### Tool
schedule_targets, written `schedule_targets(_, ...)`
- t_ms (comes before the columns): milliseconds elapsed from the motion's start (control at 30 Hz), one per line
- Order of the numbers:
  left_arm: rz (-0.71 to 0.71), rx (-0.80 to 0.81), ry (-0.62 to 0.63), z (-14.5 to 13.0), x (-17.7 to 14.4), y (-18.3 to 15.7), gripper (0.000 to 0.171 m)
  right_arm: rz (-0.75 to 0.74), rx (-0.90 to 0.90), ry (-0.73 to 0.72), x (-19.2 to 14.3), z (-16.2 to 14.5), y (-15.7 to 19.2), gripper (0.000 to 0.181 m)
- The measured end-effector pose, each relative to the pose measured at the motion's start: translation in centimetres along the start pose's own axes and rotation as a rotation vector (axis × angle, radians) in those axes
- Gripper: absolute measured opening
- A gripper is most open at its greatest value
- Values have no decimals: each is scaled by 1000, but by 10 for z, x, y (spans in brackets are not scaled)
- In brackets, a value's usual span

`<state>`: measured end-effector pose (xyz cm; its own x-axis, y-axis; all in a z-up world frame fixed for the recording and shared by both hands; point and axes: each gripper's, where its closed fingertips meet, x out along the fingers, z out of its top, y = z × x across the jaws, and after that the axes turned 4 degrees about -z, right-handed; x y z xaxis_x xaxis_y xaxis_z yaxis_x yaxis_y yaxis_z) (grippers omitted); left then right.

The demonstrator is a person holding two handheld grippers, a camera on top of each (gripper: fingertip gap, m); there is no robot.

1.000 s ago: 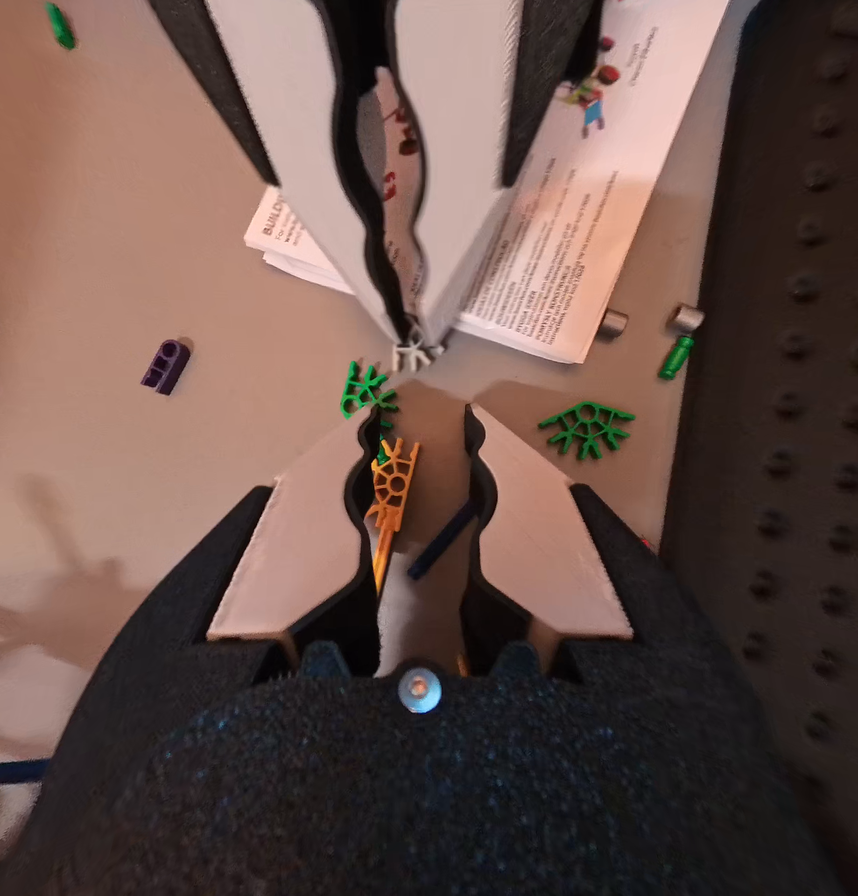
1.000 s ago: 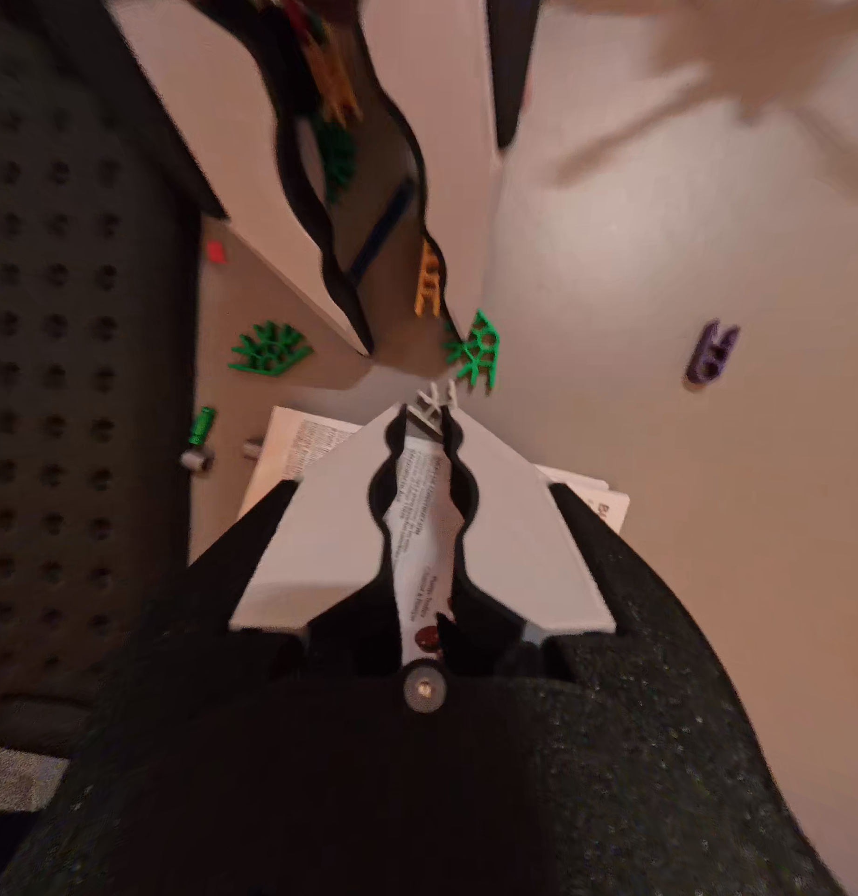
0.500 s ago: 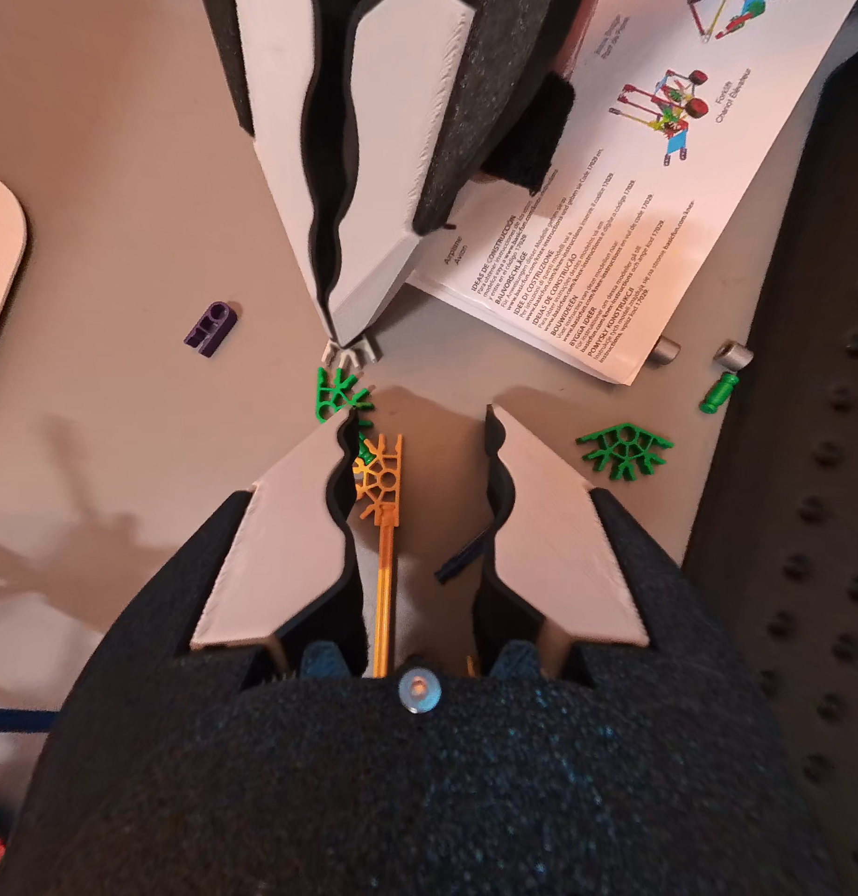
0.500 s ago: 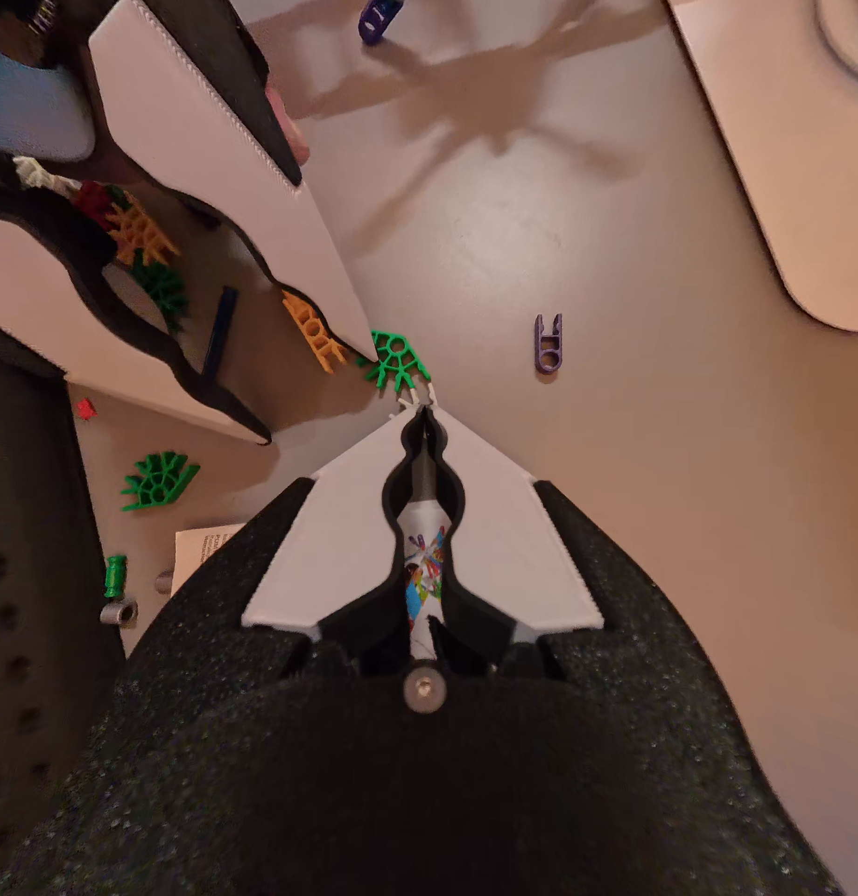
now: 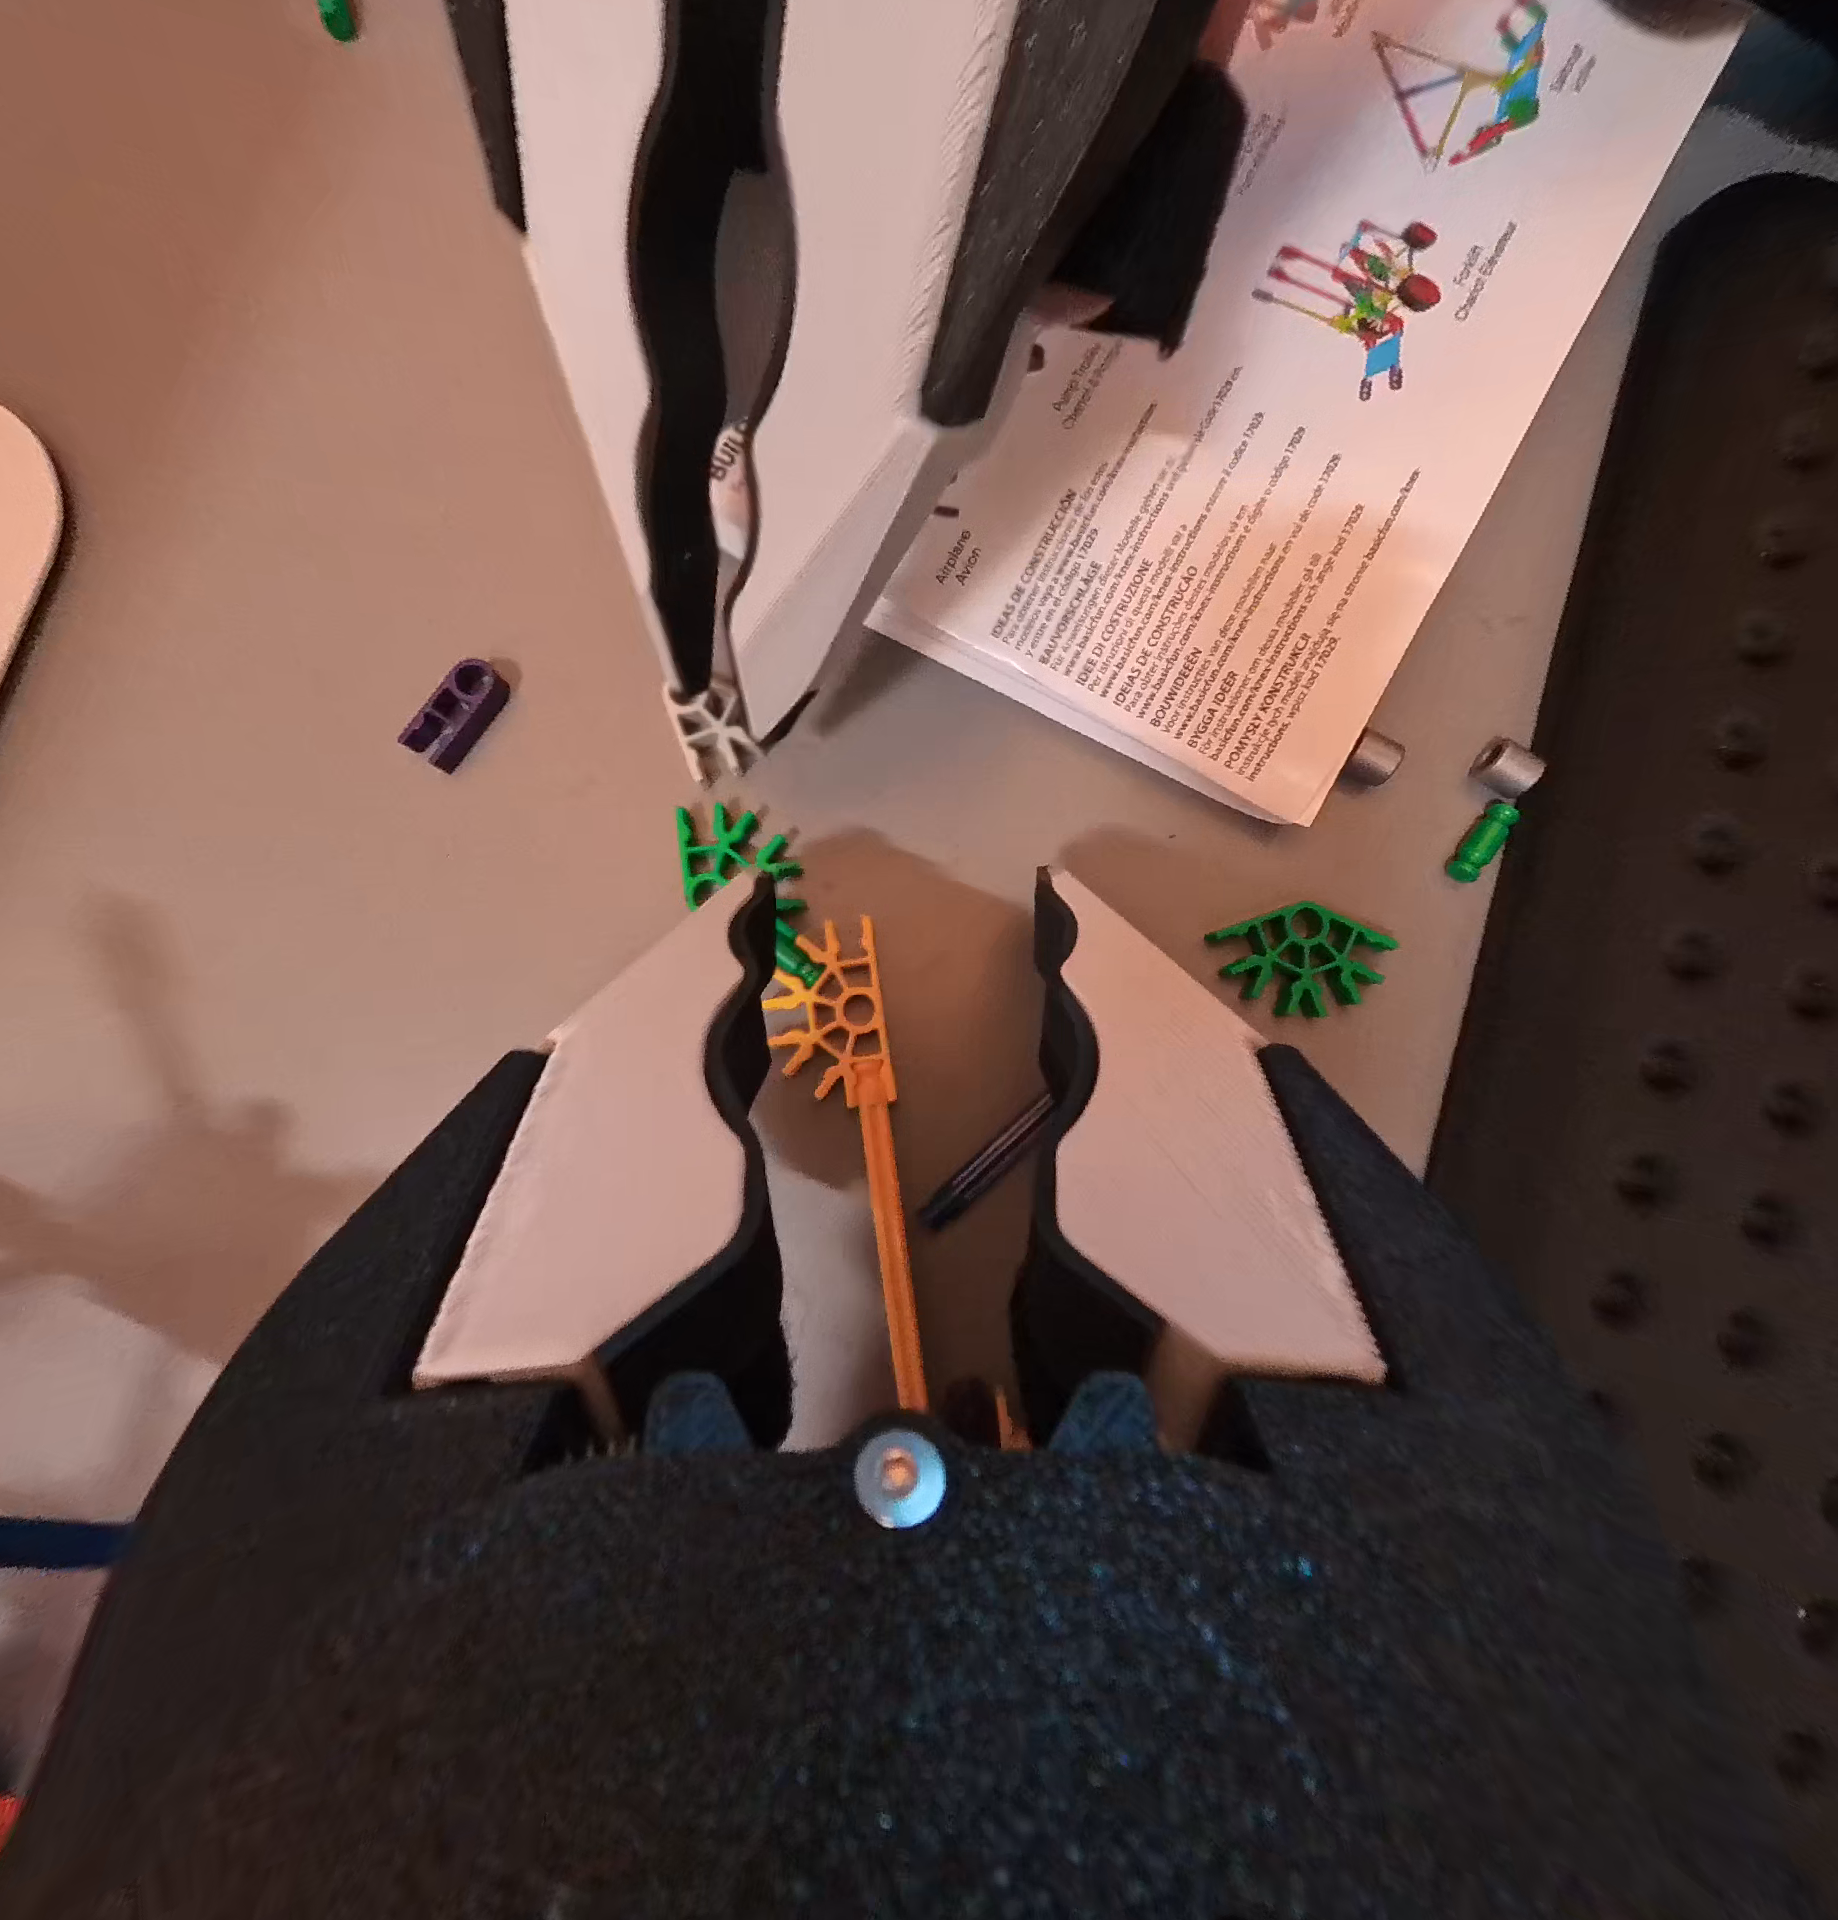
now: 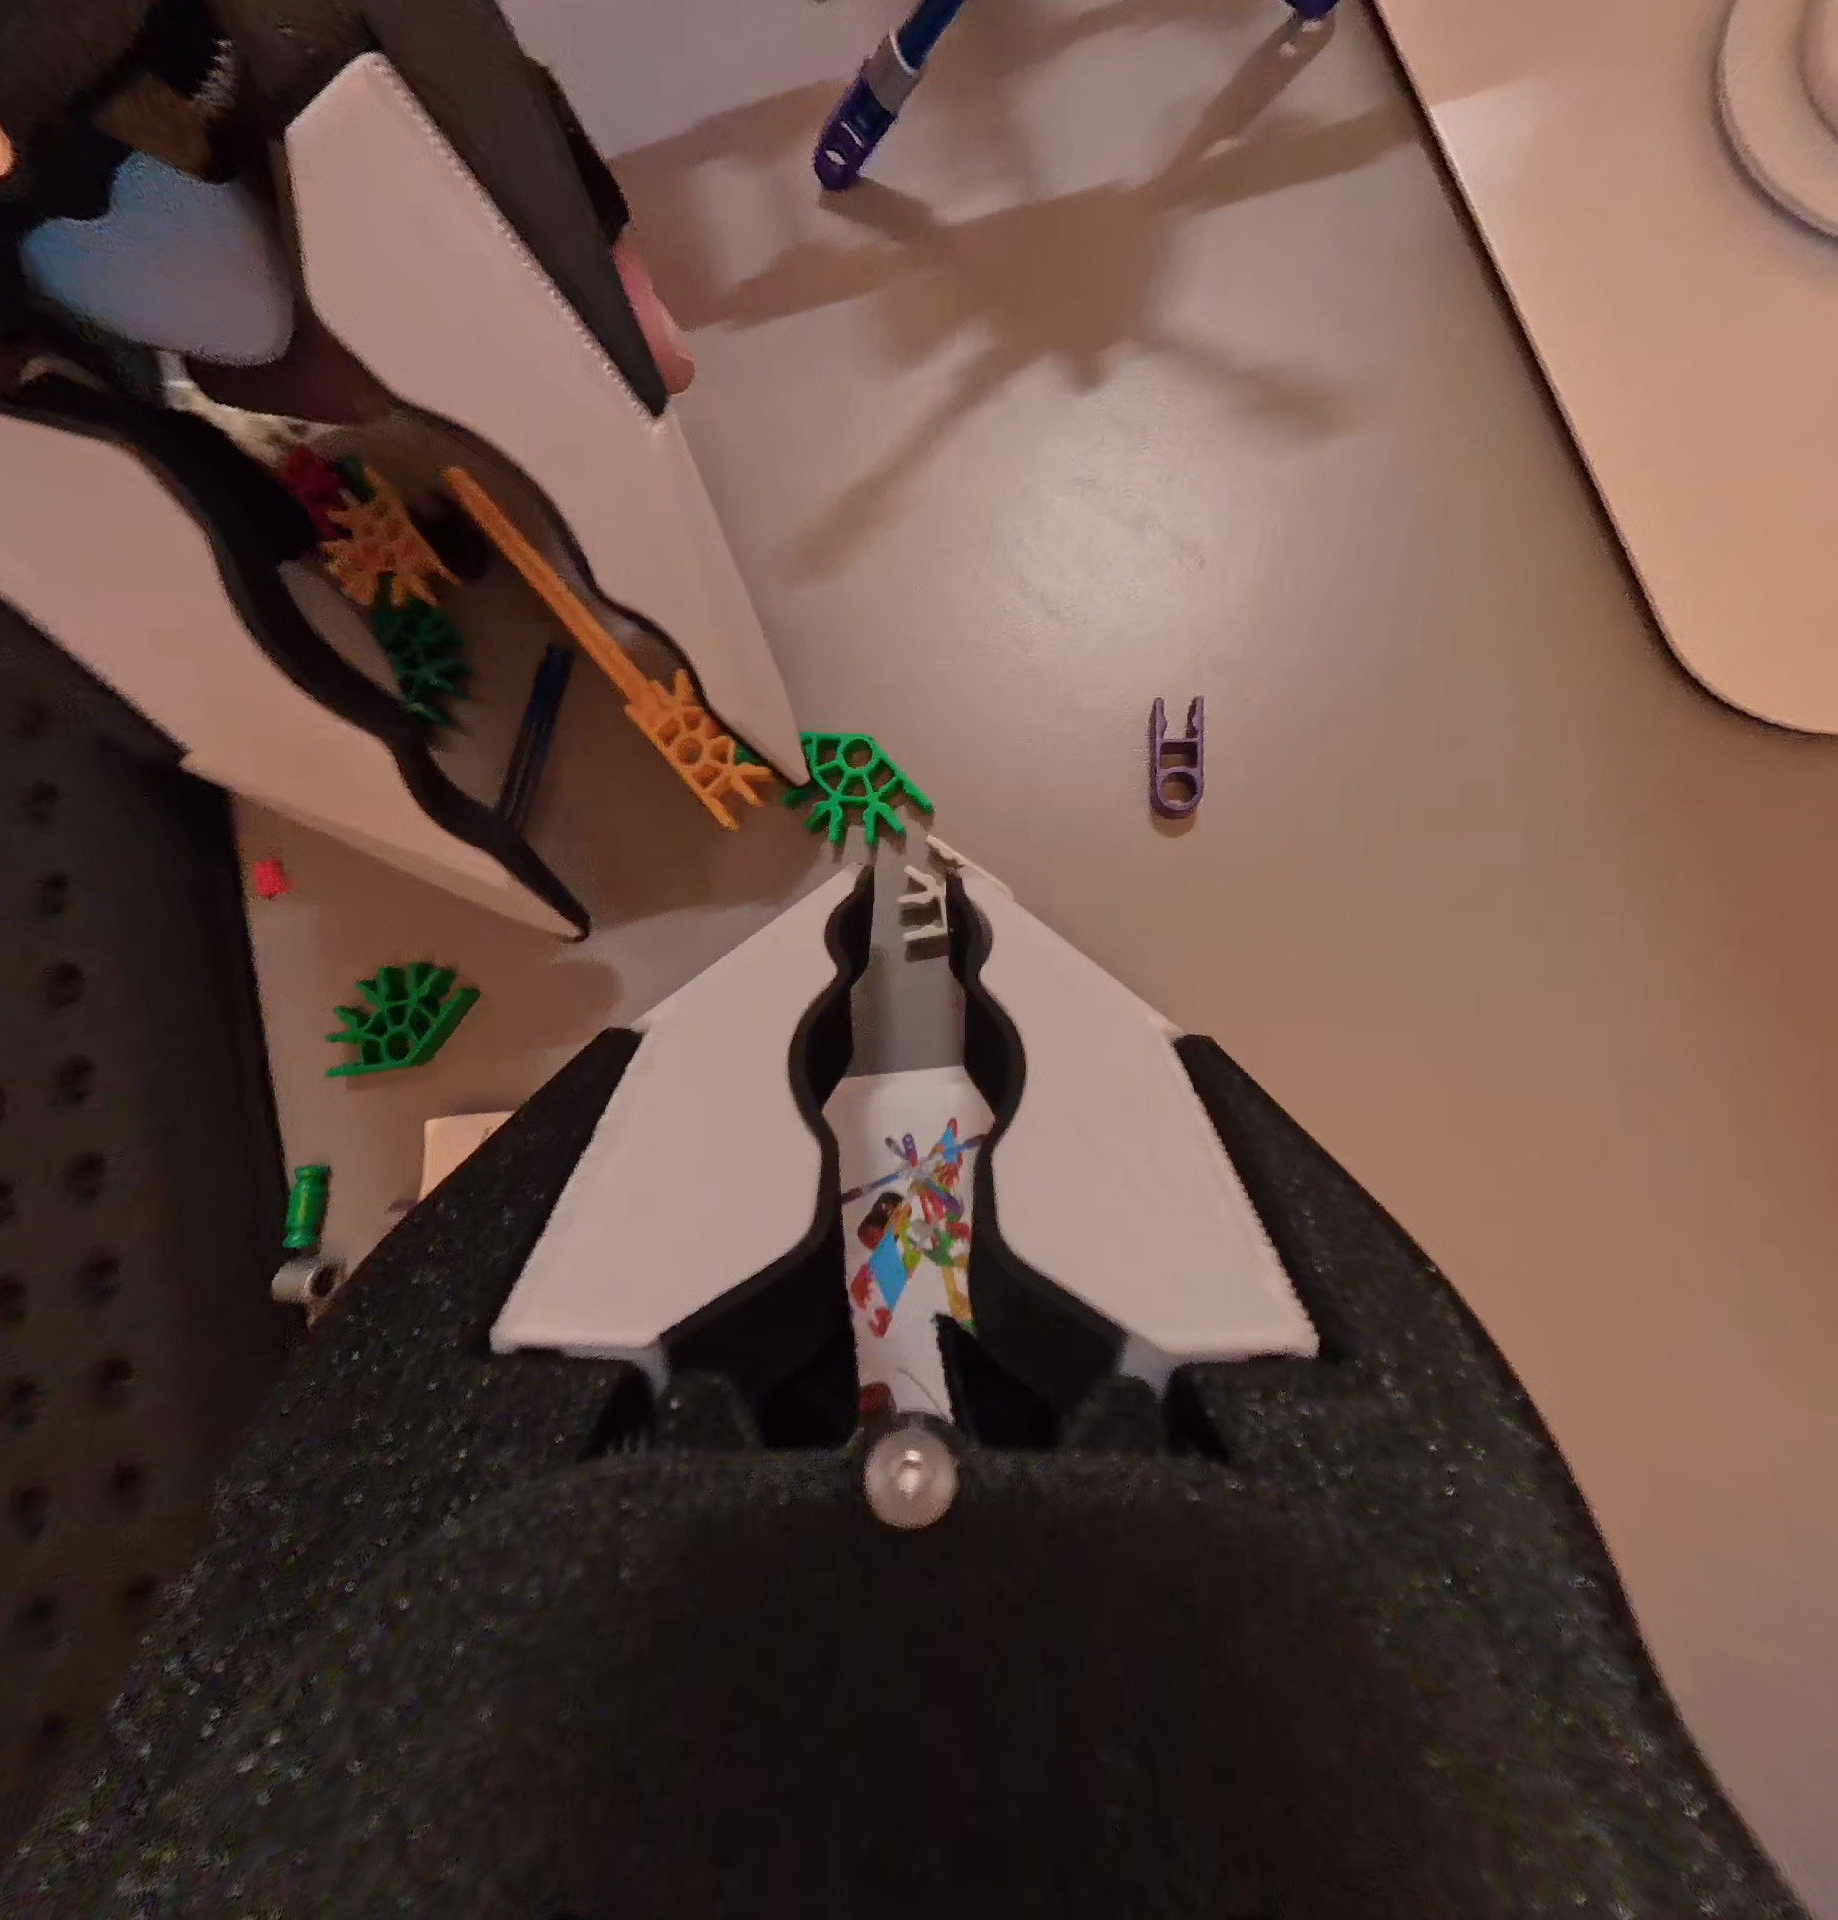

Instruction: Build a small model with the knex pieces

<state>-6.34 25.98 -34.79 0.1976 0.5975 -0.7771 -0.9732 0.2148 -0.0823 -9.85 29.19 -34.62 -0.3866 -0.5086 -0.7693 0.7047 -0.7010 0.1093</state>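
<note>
My left gripper (image 5: pixel 899 891) is open above the table. Between its fingers lies an orange connector on an orange rod (image 5: pixel 842 1013). A green connector (image 5: pixel 723 852) lies at its left fingertip, with a short green piece between the two connectors. My right gripper (image 6: pixel 910 878) is shut on a small white connector (image 6: pixel 920 894), which also shows in the left wrist view (image 5: pixel 707 727). It holds it just short of the green connector (image 6: pixel 858 779). The left gripper (image 6: pixel 686 852) shows open in the right wrist view, over the orange piece (image 6: pixel 702 743).
A dark blue rod (image 5: pixel 982 1158) lies by the left gripper's right finger. Nearby are a green fan connector (image 5: pixel 1299 956), a purple connector (image 5: pixel 453 701), a printed leaflet (image 5: pixel 1258 499), two grey spacers (image 5: pixel 1377 758) and a small green rod (image 5: pixel 1481 842). A black studded mat (image 5: pixel 1725 1039) is on the right.
My left gripper's jaws have opened wider, and the orange piece now lies loose between them. My right gripper has swung round with the white connector, staying near the green connector.
</note>
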Motion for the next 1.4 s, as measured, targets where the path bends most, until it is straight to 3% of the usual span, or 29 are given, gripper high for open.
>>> schedule_targets(467,7,-26,29,-7,2,3,52,-17,-32,37,8,-5,0,10)
schedule_targets(600,-11,-32,-25,1,-9,2,53,-10,-8,-46,-11,9,-4,14)
schedule_targets(800,79,-44,-136,13,-48,17,53,-49,52,-191,-50,22,-27,14)
schedule_targets(967,140,-44,-141,13,-65,22,52,-81,66,-290,-82,29,-38,14)
schedule_targets(1133,135,-31,-89,7,-57,15,51,-129,86,-332,-97,28,-49,14)
schedule_targets(1400,102,-18,-11,-4,-36,6,51,-146,73,-305,-94,22,-52,14)
